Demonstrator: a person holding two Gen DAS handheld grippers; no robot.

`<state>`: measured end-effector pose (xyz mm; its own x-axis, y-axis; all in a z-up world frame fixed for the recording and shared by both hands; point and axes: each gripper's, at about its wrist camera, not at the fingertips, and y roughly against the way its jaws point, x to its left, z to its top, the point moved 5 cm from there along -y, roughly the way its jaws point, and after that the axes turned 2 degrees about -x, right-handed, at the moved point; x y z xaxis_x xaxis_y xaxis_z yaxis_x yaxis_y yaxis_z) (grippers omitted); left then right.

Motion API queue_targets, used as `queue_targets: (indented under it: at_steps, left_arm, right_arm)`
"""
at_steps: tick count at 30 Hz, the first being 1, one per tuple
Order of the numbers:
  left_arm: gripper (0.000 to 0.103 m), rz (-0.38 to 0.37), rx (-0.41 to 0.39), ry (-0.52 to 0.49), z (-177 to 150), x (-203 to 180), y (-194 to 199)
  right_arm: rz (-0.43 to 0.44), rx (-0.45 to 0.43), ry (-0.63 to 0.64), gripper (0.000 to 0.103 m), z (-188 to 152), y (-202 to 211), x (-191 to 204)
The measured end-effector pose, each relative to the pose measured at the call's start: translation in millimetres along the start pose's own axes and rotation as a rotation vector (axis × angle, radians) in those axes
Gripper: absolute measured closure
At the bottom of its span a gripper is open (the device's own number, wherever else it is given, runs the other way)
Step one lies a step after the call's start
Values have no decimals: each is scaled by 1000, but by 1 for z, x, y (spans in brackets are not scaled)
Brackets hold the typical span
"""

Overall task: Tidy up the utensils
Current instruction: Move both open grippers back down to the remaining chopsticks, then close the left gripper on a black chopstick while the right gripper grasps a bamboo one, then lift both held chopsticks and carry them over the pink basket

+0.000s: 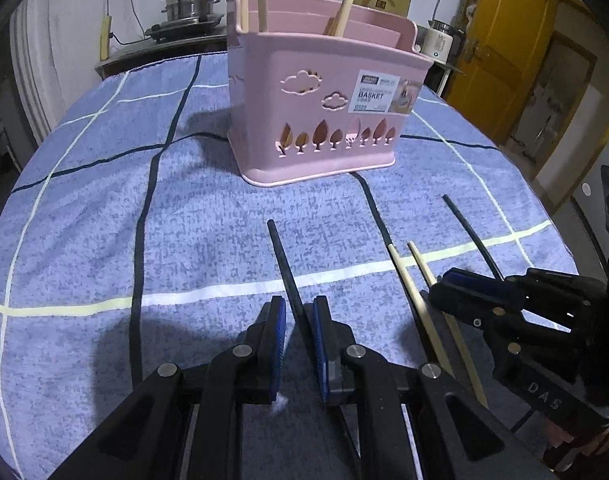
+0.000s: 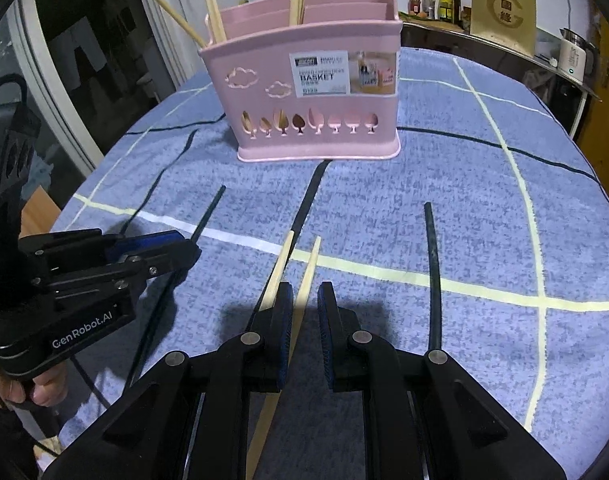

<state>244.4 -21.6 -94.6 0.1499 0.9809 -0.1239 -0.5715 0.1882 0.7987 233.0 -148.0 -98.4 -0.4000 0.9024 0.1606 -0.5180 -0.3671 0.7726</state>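
A pink utensil basket (image 1: 320, 112) stands upright on the blue checked cloth and holds several wooden chopsticks; it also shows in the right wrist view (image 2: 316, 92). My left gripper (image 1: 299, 308) is open, its jaws on either side of a black chopstick (image 1: 284, 264) lying on the cloth. My right gripper (image 2: 306, 296) is open over two wooden chopsticks (image 2: 308, 272); one lies between its jaws, the other (image 2: 278, 268) just left of them. Another black chopstick (image 2: 432, 264) lies to the right. The right gripper shows in the left wrist view (image 1: 456, 292).
The blue checked cloth (image 1: 104, 240) covers the table. Behind it a counter holds a steel steamer pot (image 1: 190, 4), a white kettle (image 2: 574, 56) and bottles (image 2: 444, 0). A yellow door (image 1: 512, 36) stands at the right.
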Motion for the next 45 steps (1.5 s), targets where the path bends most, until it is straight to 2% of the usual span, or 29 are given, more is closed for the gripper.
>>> queue_targets:
  at_steps: [10, 18, 28, 33, 45]
  left_arm:
    - [90, 42, -7, -52, 7, -6, -7]
    - [92, 87, -27, -114, 7, -14, -8]
    - [98, 57, -19, -105, 12, -14, -6]
    - [98, 34, -52, -93, 23, -12, 10]
    - [99, -2, -196, -109, 70, -18, 76]
  right_arm:
    - [-49, 8, 33, 90, 5, -6, 6]
    - [-62, 5, 38, 95, 6, -7, 6]
    - [-38, -15, 13, 97, 11, 0, 2]
    - [-27, -56, 7, 97, 22, 15, 0]
    - [-25, -188, 25, 97, 65, 64, 3]
